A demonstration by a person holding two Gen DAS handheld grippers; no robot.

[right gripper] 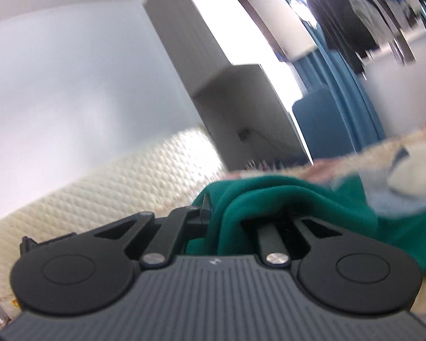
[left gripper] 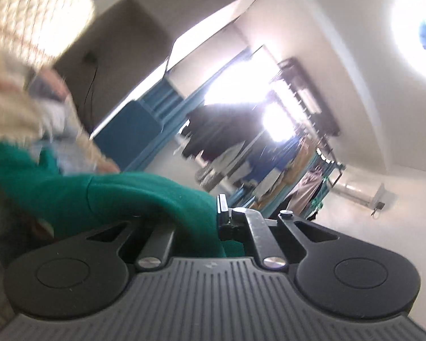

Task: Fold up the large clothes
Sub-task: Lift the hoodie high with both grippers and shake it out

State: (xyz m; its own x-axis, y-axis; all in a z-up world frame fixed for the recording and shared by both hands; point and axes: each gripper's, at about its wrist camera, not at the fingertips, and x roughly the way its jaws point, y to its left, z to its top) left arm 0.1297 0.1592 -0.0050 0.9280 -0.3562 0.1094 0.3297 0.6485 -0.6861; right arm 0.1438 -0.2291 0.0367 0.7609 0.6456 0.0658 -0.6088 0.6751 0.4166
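Note:
A green garment (left gripper: pixel 122 199) fills the lower left of the left wrist view and drapes over my left gripper (left gripper: pixel 210 216), which is shut on its fabric; the left finger is hidden under the cloth. In the right wrist view the same green garment (right gripper: pixel 284 199) bunches between the fingers of my right gripper (right gripper: pixel 227 216), which is shut on it; the right finger is covered by cloth. Both views are tilted up and blurred.
A cream quilted headboard (right gripper: pixel 113 187) and pale bedding (left gripper: pixel 20 113) lie behind the garment. A rack of hanging clothes (left gripper: pixel 298 170) stands by a bright window with blue curtains (left gripper: pixel 159 105). A ceiling lamp (left gripper: pixel 423 37) glares at the top right.

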